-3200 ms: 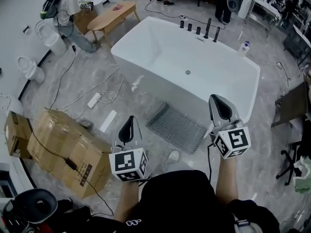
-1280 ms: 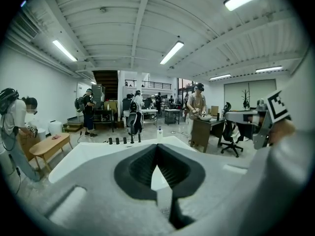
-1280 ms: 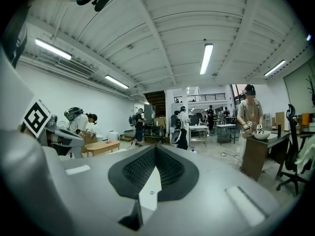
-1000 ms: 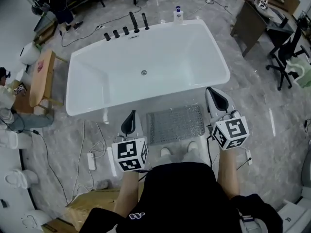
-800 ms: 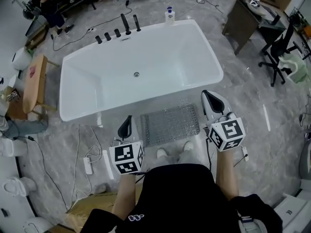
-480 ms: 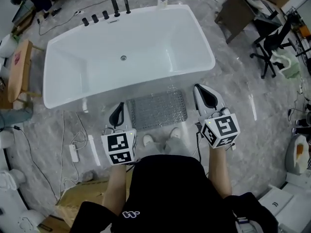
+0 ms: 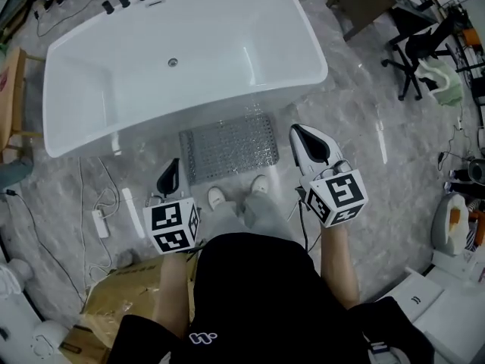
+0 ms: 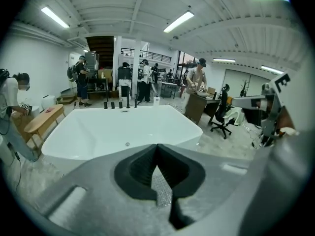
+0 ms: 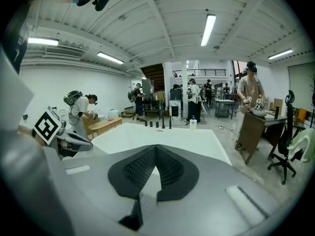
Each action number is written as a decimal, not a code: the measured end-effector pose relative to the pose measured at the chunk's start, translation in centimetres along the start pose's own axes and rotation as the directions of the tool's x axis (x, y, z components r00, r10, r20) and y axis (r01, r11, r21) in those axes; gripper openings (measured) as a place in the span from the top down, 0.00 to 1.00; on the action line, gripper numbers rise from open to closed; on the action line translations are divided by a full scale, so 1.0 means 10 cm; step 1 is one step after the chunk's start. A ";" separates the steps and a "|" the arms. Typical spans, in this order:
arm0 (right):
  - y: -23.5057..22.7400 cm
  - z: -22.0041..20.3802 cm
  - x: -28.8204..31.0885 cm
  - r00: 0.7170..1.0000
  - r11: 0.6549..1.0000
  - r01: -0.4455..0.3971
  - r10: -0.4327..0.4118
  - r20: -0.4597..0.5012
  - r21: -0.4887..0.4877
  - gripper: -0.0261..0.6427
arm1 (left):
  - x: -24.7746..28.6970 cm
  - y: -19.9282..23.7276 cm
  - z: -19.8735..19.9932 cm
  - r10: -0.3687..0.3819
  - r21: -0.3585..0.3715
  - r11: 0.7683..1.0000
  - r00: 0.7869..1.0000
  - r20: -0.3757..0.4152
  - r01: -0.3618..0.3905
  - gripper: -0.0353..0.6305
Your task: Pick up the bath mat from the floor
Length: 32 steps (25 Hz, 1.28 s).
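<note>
Grey marble floor (image 7: 364, 127) fills the head view. At far left, a power strip (image 7: 99, 222) lies at eleven o'clock of a cardboard box (image 7: 121, 302). Next, the left gripper (image 7: 170, 169), jaws together on nothing, hovers at eight o'clock of the bath mat (image 7: 229, 146). The mat lies flat on the floor at six o'clock of the white bathtub (image 7: 98, 74), with the person's shoes (image 7: 217, 196) at its near edge. At the mat's four o'clock hovers the right gripper (image 7: 303, 136), jaws likewise closed and empty. An office chair (image 7: 420, 48) stands at two o'clock.

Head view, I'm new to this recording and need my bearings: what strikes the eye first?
A large white bathtub fills the top of the head view. The studded bath mat lies on the floor right before it. The left gripper and right gripper, both shut and empty, hang either side of the mat.
</note>
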State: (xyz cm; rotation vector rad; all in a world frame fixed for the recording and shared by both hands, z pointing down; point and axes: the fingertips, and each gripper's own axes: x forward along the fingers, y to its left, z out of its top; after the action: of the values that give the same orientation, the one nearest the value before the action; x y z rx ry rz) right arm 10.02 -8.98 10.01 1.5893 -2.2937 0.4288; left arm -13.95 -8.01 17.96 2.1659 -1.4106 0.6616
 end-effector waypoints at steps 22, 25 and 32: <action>-0.13 -1.44 0.51 0.974 0.995 -0.076 0.087 -0.209 0.057 0.95 | 0.80 -0.23 -1.03 -0.098 -0.067 0.994 0.985 -0.145 0.089 0.94; -0.17 -1.76 0.64 0.967 0.994 -0.084 0.099 -0.235 0.073 0.95 | 0.95 -0.17 -1.30 -0.074 -0.074 0.995 0.980 -0.186 0.061 0.94; -0.34 -2.53 0.87 0.956 0.989 -0.083 0.113 -0.271 0.120 0.95 | 1.35 -0.23 -1.97 -0.064 -0.056 0.997 0.955 -0.289 0.050 0.94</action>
State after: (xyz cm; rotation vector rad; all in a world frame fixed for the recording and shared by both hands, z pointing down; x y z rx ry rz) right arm 12.58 -6.91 36.75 1.3658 -2.1703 0.7602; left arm -9.78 -4.47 41.33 1.9688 -1.1920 0.8753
